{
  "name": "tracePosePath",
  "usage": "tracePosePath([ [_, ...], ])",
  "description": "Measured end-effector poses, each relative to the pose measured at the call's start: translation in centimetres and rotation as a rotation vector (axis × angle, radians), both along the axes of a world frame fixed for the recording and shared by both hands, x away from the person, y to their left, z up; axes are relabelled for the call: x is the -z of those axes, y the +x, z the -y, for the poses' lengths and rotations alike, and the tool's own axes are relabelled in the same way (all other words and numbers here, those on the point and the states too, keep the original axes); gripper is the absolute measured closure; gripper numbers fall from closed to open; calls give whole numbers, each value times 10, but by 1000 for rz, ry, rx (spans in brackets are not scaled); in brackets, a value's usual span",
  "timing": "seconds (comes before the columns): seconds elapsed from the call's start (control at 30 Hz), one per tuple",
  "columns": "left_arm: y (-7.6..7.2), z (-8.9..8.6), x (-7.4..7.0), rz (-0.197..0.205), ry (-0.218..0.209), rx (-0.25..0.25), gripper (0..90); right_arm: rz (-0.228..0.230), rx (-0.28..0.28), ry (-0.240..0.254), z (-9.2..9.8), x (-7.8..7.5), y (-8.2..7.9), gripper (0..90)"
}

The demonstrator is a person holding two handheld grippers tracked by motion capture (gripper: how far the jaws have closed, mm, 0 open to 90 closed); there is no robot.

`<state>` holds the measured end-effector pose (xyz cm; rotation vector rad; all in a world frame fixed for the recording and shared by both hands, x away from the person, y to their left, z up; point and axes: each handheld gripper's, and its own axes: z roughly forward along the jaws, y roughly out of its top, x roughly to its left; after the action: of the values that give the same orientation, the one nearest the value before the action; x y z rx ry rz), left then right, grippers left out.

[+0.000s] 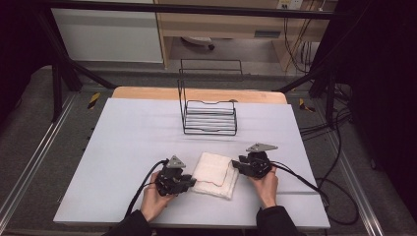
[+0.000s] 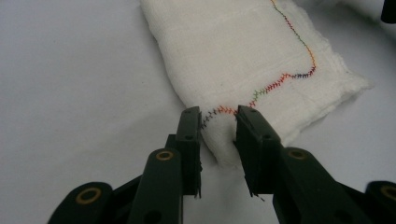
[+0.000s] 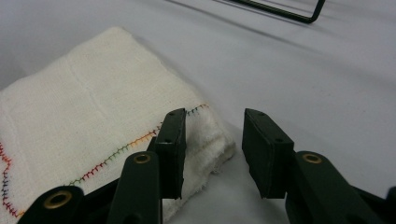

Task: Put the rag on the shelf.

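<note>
A folded white cloth (image 1: 214,172) with a multicoloured stitched line lies on the table near the front edge. My left gripper (image 1: 193,183) comes in from the cloth's left. In the left gripper view, my left gripper (image 2: 218,114) has both pads pressed on a bunched near corner of the cloth (image 2: 243,51). My right gripper (image 1: 235,164) sits at the cloth's right side. In the right gripper view, my right gripper (image 3: 215,116) straddles a corner of the cloth (image 3: 93,107). Its left pad rests against the fabric, and its right pad stands apart from it.
A black wire rack (image 1: 209,118) stands upright behind the cloth, toward the table's far edge; its base wire (image 3: 280,11) also appears in the right gripper view. The pale table cover (image 1: 133,142) stretches wide on both sides. Cables trail from both grippers toward the front and right.
</note>
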<state>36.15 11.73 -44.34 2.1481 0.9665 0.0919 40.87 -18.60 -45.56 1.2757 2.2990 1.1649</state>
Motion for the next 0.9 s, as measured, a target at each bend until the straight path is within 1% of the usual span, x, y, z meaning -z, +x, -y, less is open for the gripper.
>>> tracePosePath([
  [0.03,0,0,1,-6,0,1,724,-9,1,6,0,0,0,622],
  [0.07,1,1,2,-18,-6,-2,733,-23,4,24,-1,1,2,653],
  [0.1,1,2,3,-31,-14,0,733,-23,4,24,-1,1,2,653],
  [0.13,1,3,3,-34,-14,-3,734,-33,4,32,-1,2,2,675],
  [0.27,0,6,3,-42,-10,-6,775,-73,-4,67,-2,1,4,770],
  [0.3,0,6,2,-44,-9,-6,789,-76,-8,71,-2,1,5,785],
  [0.33,0,6,2,-44,-6,-4,801,-87,-12,73,-2,0,5,799],
  [0.4,-1,6,1,-37,-4,-1,820,-90,-14,63,-4,-1,7,816],
  [0.43,-1,5,1,-35,-7,1,825,-90,-16,57,-5,-2,7,820],
  [0.5,-3,4,0,-36,-10,6,835,-84,-22,76,-9,-2,9,826],
  [0.53,-4,2,-2,-30,-11,10,835,-84,-22,76,-9,-2,9,826],
  [0.6,-9,0,-5,-19,-4,17,837,-52,-46,58,-17,-4,11,826],
  [0.63,-12,-2,-6,-13,3,20,837,-26,-69,73,-27,-7,12,825],
  [0.67,-16,-4,-7,-4,14,23,837,-26,-69,73,-27,-7,12,825],
  [0.73,-23,-8,-7,14,37,18,834,-10,-84,84,-36,-7,14,823],
  [0.77,-25,-9,-7,17,33,7,832,-10,-88,80,-40,-6,15,821],
  [0.83,-25,-10,-5,16,26,0,824,-19,-83,53,-44,-2,17,815],
  [0.9,-25,-11,-4,21,29,1,811,-9,-82,38,-44,0,17,805],
])
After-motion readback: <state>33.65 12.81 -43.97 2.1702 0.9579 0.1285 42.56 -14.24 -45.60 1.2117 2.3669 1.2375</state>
